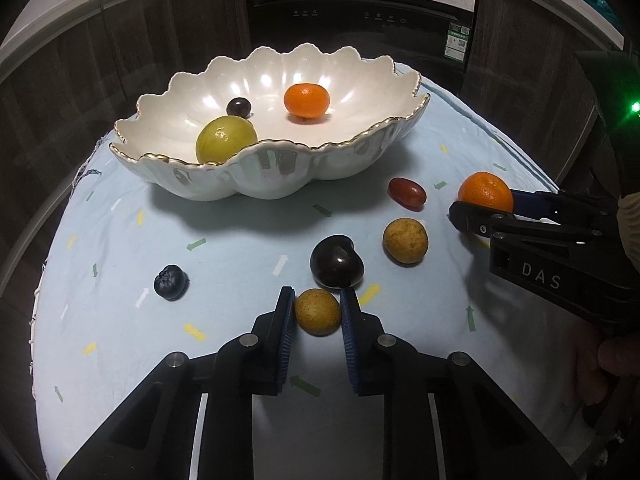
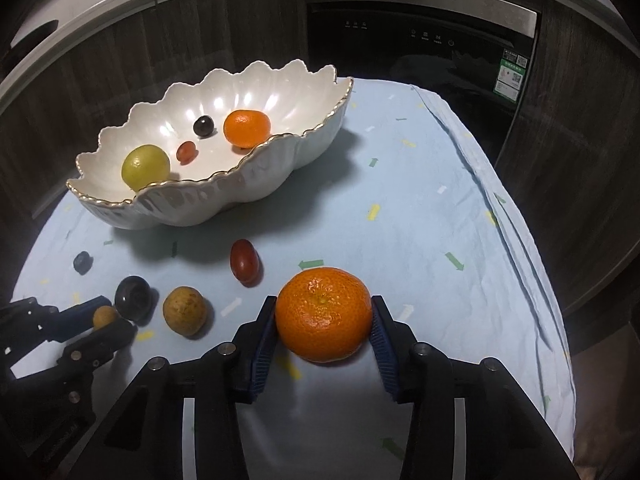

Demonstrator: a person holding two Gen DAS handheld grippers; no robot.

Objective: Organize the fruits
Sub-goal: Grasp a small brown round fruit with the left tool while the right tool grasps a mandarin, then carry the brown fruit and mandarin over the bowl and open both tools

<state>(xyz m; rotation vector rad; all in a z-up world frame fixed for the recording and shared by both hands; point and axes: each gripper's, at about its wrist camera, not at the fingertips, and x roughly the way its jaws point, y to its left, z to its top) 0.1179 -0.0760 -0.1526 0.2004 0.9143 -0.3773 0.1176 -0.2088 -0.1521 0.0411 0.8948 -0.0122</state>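
A scalloped white bowl (image 1: 280,176) with a gold rim sits toward the back of a bench covered in a pale blue cloth (image 1: 120,240).

Already in the bowl are a yellow-green fruit (image 1: 226,139), a mandarin (image 1: 307,100), a dark grape (image 1: 239,107) and, seen from the right wrist view, a small red fruit (image 2: 187,151).

Still loose on the cloth in front of the bowl are a blueberry (image 1: 171,282), a dark plum (image 1: 337,267), a brownish-yellow longan (image 1: 405,241) and a red jujube (image 1: 407,193).

The left gripper (image 1: 317,312) has its blue fingers clenched on a second small longan (image 1: 317,312), which still rests on the cloth just beside the plum.

The right gripper (image 2: 325,316) has its fingers clasped around a second mandarin (image 2: 324,314), also still down on the cloth.

By my judgement the sorting is under halfway: four fruits are placed, two are gripped but not lifted, four are untouched.
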